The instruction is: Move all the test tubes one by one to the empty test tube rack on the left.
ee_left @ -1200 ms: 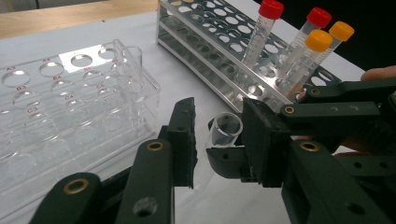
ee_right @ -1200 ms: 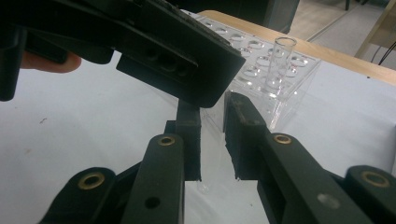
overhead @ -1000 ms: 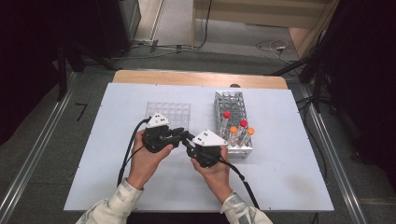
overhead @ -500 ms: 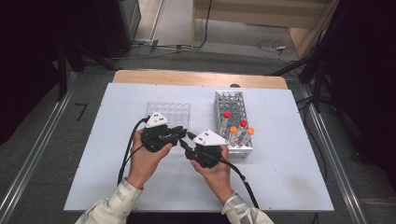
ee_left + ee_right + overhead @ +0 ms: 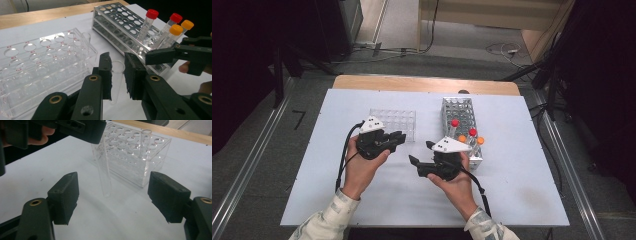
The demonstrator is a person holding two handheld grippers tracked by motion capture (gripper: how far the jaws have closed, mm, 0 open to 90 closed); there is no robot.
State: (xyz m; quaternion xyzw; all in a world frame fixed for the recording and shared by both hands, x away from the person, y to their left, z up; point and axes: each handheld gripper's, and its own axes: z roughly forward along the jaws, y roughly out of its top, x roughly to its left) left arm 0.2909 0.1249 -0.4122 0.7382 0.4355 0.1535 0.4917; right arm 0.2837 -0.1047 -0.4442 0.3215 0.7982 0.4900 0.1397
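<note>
The left hand-held gripper (image 5: 117, 75) was clamped on a clear glass tube (image 5: 116, 75). The right hand-held gripper (image 5: 112, 195) had just been opening its jaws; they stood apart, nothing between them, above the counter (image 5: 522, 200).

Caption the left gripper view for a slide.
Left gripper clamps a clear test tube between the acrylic rack and metal rack.

White-topped table (image 5: 532, 200) with bare wooden far edge (image 5: 422, 83), grey carpet floor (image 5: 257, 145) around it. Metal rails (image 5: 239, 185) along both sides, loose cables (image 5: 502, 48) behind, dark surroundings.
</note>
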